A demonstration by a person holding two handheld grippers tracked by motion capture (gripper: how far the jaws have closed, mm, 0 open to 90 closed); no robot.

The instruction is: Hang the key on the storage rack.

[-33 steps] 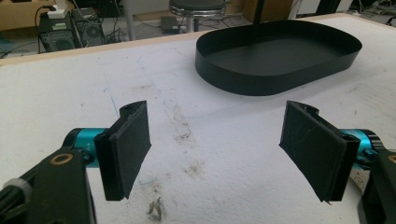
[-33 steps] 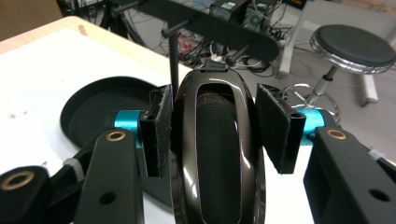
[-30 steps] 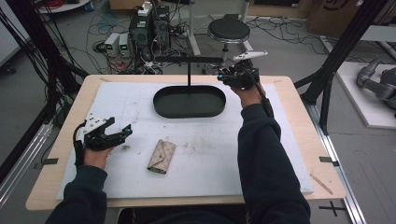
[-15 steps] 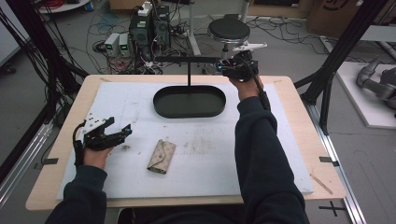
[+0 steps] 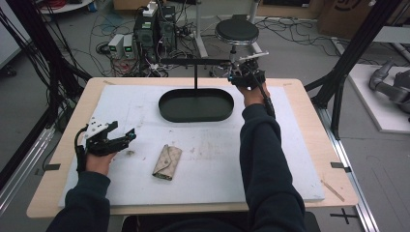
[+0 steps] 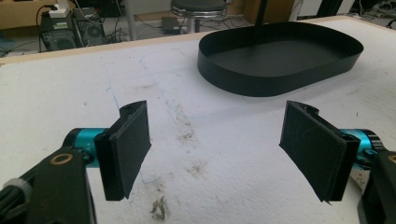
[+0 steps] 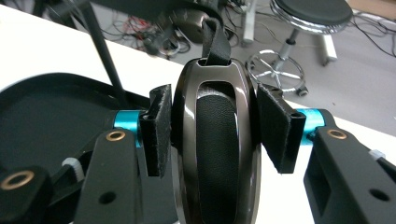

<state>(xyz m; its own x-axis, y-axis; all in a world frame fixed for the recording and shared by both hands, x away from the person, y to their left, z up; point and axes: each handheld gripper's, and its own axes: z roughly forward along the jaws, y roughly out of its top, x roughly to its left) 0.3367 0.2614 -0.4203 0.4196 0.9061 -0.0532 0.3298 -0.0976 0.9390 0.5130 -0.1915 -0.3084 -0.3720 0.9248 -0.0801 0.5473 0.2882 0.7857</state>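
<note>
At upper right of the high view, the right gripper (image 5: pixel 240 75) clamps a key fob (image 7: pixel 212 140), long axis upright, beside the stand's crossbar (image 5: pixel 193 61); left gripper (image 5: pixel 121 140) idles open, far.

The lower end of the dark oval fob (image 7: pixel 215 149) between my right jaws is cut off by the bottom edge of the right gripper view. From the high view, the fob is too small to identify inside my right gripper (image 5: pixel 240 77).
</note>
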